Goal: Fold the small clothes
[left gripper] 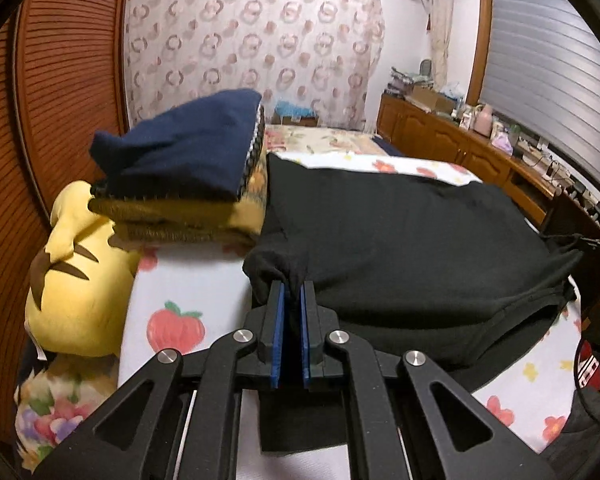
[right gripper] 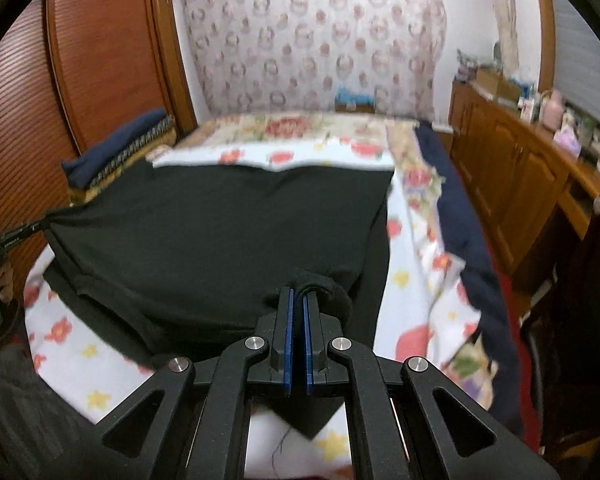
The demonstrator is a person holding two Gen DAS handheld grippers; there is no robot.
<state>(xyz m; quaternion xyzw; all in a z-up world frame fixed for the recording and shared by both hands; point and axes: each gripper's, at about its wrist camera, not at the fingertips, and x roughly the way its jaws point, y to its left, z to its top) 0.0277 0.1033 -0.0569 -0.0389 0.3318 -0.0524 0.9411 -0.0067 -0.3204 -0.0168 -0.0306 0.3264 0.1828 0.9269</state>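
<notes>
Black garment [left gripper: 400,248] lies spread over the flower-print bed sheet [left gripper: 188,280], and from the left wrist view its near-left corner is pinched between the narrow blue pads of the left hand-held gripper [left gripper: 292,286], jaws closed on the bunched cloth. Just left of the garment sits a stack of folded clothes [left gripper: 188,168], navy on top of mustard, with a yellow plush toy [left gripper: 76,264] beside it. From the right wrist view the right hand-held gripper [right gripper: 298,294] is clamped tight on a rolled hem at the garment's near-right edge, while the far edge of the garment lies flat toward the patterned curtain [right gripper: 316,40]. Cloth this soft looks light and limp, likely to sag between the two grips, so corners and hems seem the surest places to hold.
</notes>
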